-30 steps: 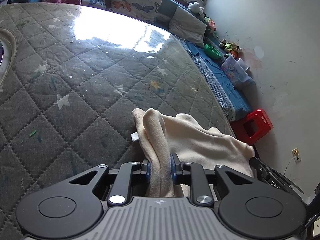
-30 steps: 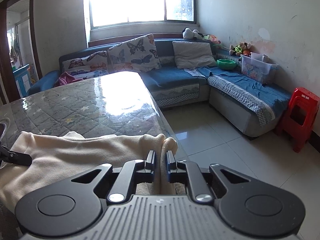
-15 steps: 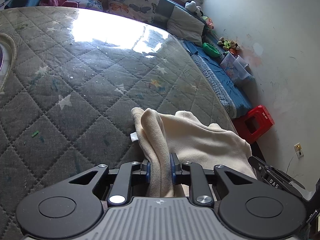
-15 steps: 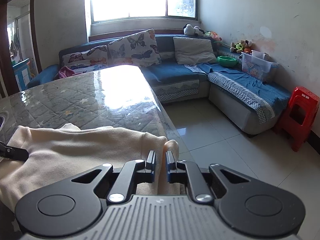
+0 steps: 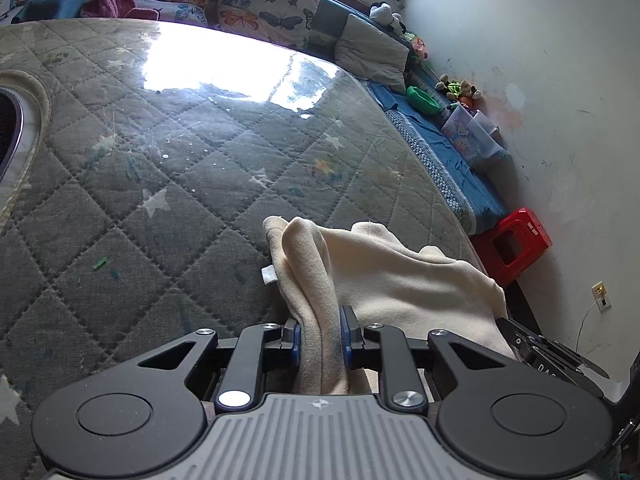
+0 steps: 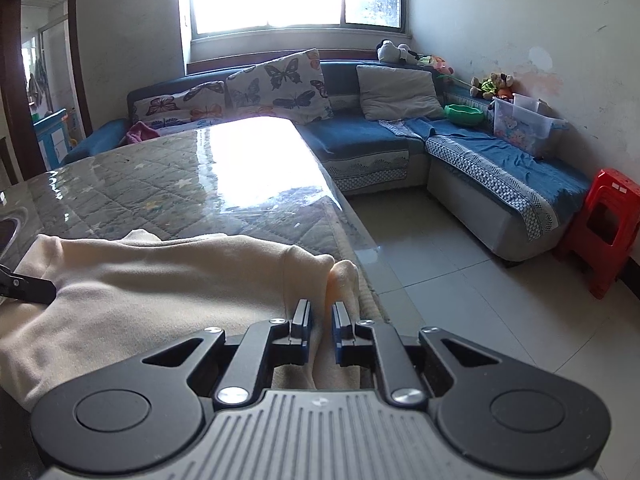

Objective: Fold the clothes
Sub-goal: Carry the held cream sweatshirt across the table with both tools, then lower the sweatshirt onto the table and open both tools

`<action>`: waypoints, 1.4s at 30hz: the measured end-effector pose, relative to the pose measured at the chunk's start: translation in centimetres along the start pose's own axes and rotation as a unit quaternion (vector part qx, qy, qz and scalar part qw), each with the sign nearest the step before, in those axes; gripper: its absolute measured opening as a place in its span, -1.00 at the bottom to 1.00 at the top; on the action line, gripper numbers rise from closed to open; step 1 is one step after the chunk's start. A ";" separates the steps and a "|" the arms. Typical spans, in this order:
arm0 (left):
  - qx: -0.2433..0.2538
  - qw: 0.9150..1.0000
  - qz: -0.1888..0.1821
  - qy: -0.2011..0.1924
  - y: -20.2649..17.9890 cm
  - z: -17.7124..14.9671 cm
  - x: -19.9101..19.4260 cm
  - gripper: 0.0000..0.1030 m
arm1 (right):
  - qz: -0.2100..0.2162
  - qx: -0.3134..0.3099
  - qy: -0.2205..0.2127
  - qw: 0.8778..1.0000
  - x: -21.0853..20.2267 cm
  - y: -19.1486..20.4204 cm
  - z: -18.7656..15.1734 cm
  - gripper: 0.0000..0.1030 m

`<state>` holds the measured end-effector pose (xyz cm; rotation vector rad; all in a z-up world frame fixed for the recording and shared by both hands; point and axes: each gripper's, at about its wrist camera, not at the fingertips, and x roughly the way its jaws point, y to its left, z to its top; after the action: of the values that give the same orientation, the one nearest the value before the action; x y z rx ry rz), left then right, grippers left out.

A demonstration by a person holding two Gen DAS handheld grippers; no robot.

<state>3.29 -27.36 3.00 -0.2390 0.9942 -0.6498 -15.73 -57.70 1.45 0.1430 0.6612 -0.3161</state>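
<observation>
Left gripper [image 5: 320,334]: pads clamped on a thick bunched fold of the cream garment [image 5: 400,280], though the jaws are easing apart slightly with the cloth between them. Right gripper [image 6: 322,330]: nearly shut, pinching a thinner edge of the same garment [image 6: 160,292].

Garment hangs stretched between the two grippers, its long axis running side to side from one to the other, over the near edge of the quilted table [image 5: 160,200] (glossy clear cover on top). Free cloth lies ahead of and between the fingers.

Judgement: both hands equally placed; next move is likely forward and down onto the table, so keep the span taut and level. Red stool [image 6: 604,228] well clear.
</observation>
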 end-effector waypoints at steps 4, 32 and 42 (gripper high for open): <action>0.005 1.000 0.005 -0.004 0.1 -0.1 -0.5 -0.48 | 0.000 -0.005 0.000 1.000 -0.3 0.2 0.1 -0.77; 0.196 0.977 -0.034 -0.077 -5.3 -2.6 -4.1 -0.29 | 0.074 -0.080 0.014 0.994 1.8 7.2 4.3 -0.62; 0.226 0.973 -0.036 -0.031 -5.0 -4.6 -1.8 -0.29 | 0.085 -0.081 0.028 0.993 4.4 8.2 4.2 -0.61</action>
<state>-3.26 -29.75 4.10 0.1064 0.7546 -0.9110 -7.27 -52.03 2.24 0.0517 0.7218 -0.0945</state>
